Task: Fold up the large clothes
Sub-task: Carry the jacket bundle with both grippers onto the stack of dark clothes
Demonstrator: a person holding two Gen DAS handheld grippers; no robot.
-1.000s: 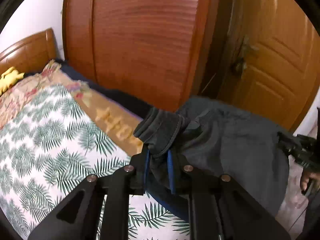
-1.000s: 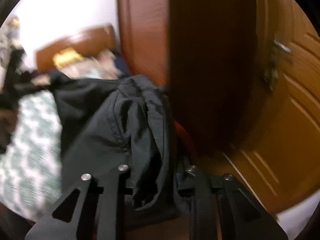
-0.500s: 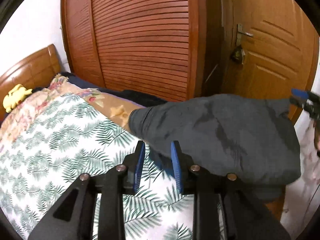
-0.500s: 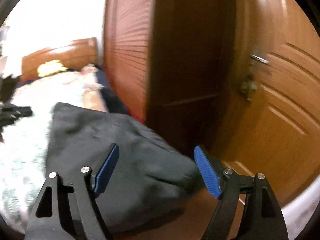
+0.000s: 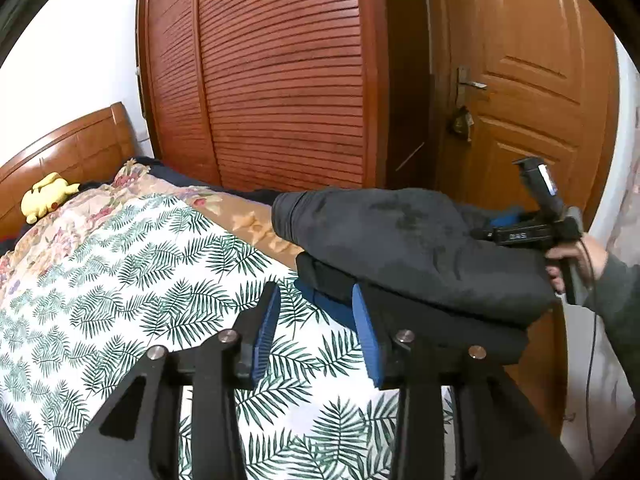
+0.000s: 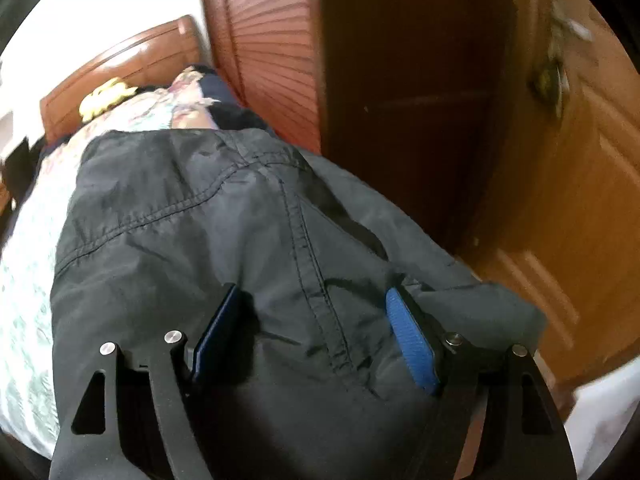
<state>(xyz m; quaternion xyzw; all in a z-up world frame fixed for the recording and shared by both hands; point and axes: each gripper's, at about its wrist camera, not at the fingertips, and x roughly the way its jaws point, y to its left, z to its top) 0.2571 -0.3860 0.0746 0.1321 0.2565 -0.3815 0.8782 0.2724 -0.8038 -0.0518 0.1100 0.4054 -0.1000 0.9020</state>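
Dark grey cloth is what we see most: a big folded garment (image 5: 408,248) lies in a thick pile at the edge of the bed (image 5: 120,280), on the side by the wooden door (image 5: 532,120). Under its grey top layer we see black and blue layers sticking out. Our left gripper (image 5: 316,320) hangs over the leafy green and white bedspread, just beside the pile. Its blue pads (image 5: 266,324) are apart and moving wider, and we see only bedspread between them, no cloth. Our right gripper (image 6: 312,332) is low over the top of the garment (image 6: 240,240), with a stitched seam running between its blue pads (image 6: 412,336). Those pads stand wide apart and are coming in a little, and they do not squeeze the cloth. We cannot tell if the tips touch it. From the left camera we see the right gripper (image 5: 536,232) at the far end of the pile, held by a hand (image 5: 576,260) in a grey sleeve. A yellow soft toy (image 5: 46,196) sits near the wooden headboard (image 5: 68,148). A red-brown slatted wardrobe (image 5: 272,80) stands behind the bed.
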